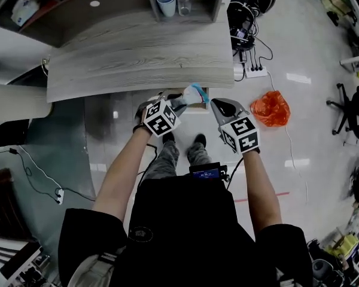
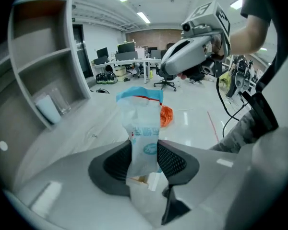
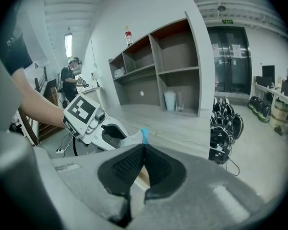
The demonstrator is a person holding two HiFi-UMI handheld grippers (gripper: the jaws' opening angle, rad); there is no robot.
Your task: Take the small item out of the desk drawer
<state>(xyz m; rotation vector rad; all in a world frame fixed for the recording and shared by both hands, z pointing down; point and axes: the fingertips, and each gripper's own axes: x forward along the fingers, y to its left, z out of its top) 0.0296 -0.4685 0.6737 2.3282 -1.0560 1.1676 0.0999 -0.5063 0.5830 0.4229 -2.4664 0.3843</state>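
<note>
Packet (image 2: 145, 128) front and centre: a small, crinkly clear-plastic sachet with a blue sealed top and a thin red line beneath it. The left gripper (image 2: 145, 163) has it clamped by its lower half between ribbed black pads, and it stands upright out of the jaws. From the head view it is held in the air just off the front edge of the grey wood-grain desk (image 1: 137, 58). The right gripper (image 3: 143, 164) sits alongside, a smooth pale shell, its dark textured pads pressed together on nothing. Over on the glossy floor lies a crumpled orange bag (image 1: 271, 108).
</note>
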